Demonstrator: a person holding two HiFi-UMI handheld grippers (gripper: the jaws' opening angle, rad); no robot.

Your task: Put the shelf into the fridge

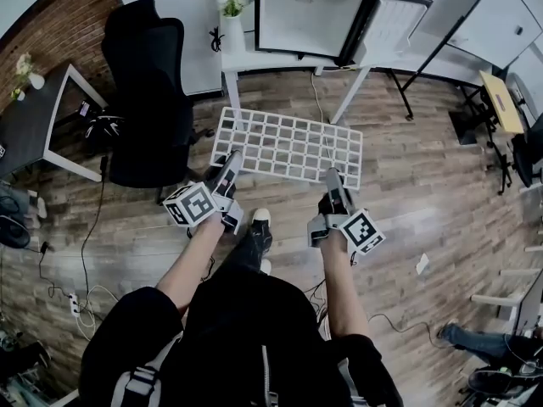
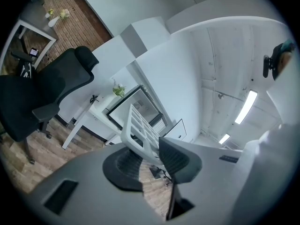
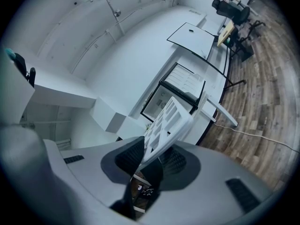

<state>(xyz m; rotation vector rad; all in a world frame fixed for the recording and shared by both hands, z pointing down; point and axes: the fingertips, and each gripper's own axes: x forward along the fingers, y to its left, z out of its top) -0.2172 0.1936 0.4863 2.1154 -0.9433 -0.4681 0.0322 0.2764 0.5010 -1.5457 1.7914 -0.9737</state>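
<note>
We've got left gripper [image 1: 231,161] and right gripper [image 1: 333,179] each pinching the shelf's [image 1: 288,147] near edge — it's above the floor, fridge [image 1: 310,11] well ahead. Risk: far edge sags and clips the fridge opening — edge-only grip.

Shelf [image 1: 288,147] white, open grid. Floor [image 1: 424,202] brown wood planks. Chair [image 1: 148,83] black. Surface [image 1: 254,60] white. Wall [image 1: 51,32] red-brown brick. Sleeves [image 1: 127,329] black.

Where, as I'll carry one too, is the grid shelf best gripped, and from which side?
The shelf: near long rim, left tool and right tool toward either end, from the carrier's side; it is wide and flat, so two spread grips likely steady it.
</note>
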